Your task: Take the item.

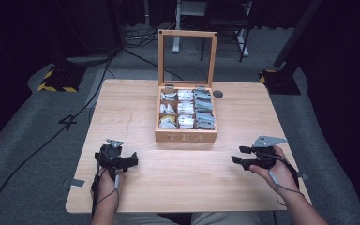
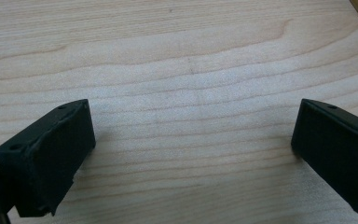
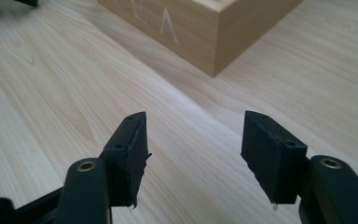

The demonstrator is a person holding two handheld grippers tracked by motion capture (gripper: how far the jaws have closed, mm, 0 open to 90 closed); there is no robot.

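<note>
Both released and empty, left gripper (image 1: pixel 132 161) low over the desk (image 1: pixel 136 108), right gripper (image 1: pixel 236 155) just right of the open tea box (image 1: pixel 186 137) mid-desk with 9 compartments of bags: best approached from above, jaws straddling 1 bag.

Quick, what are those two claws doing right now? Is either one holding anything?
Left claw: open, holding nothing, just bare table between its jaws.
Right claw: open, holding nothing, pointing toward the tea box.
</note>
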